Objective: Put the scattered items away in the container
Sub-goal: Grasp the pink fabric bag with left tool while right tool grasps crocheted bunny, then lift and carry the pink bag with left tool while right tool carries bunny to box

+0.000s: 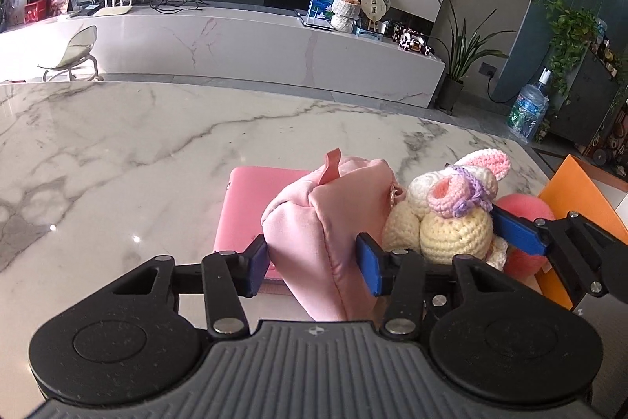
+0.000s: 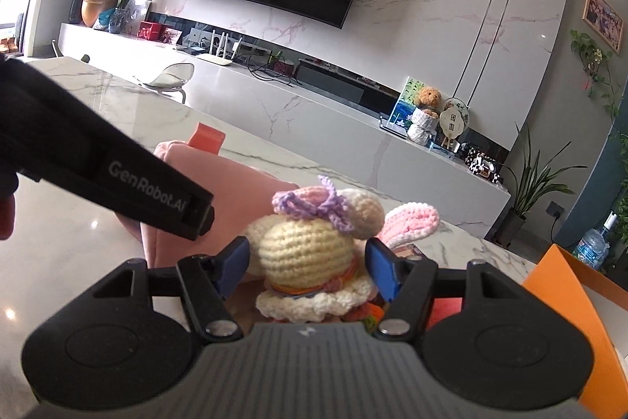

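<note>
Your left gripper's (image 1: 314,264) blue-padded fingers (image 1: 257,268) press on either side of the soft pink fabric pouch (image 1: 314,222), narrowed onto it and pinching its near end. The pouch lies partly on a flat pink rectangular case (image 1: 245,211) on the white grey-veined marble worktop (image 1: 117,152).

Your right gripper's (image 2: 308,268) fingers (image 2: 235,262) stand fairly wide around the cream crocheted bunny doll (image 2: 306,246) with pink ears and a purple bow. The doll sits between them, but you cannot tell whether the pads press it.

The doll stands just right of the pouch, touching it. A round coral-red ball (image 1: 526,211) sits behind the doll on the right, and the orange cardboard box (image 1: 581,207) stands at the right edge of the worktop.
</note>
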Tool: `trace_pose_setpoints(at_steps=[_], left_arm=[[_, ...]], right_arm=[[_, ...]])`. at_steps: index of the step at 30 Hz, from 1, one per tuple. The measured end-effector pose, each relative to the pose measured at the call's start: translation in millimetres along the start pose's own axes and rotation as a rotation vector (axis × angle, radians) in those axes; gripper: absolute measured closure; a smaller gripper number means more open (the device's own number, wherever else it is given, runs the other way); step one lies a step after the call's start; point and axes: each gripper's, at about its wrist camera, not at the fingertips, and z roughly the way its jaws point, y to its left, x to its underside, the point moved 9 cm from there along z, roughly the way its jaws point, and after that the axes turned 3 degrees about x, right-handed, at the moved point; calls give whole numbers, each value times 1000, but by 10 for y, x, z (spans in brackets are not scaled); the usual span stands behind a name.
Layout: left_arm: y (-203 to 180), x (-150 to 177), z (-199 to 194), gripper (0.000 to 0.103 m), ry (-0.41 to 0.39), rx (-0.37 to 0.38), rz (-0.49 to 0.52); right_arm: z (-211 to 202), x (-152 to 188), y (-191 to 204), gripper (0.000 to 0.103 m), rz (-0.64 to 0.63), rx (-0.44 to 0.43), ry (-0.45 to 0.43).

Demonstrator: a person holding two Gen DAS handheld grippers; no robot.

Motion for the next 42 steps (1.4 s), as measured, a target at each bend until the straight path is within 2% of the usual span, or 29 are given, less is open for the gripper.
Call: trace_pose_setpoints(at_steps=[4,5,11,28,42], left_arm=[[-4,4,-10,52,-2,-4,-3],[-2,6,-18,54,0,-5,-8],[-77,-18,-115,64,-1,-4,0],[-354,-174,-725,68,-85,-48,51],[-814,-417,-1472,69,-228,-82,137]], right_arm=[[14,25,14,44,-18,11,-4],[13,23,7,49,-13,11,-4],[-24,-9,-16,55,8,6,-5],[-487,-242,-95,56,22,11,-83],[-1288,-598,-375,56,52,46,-257]])
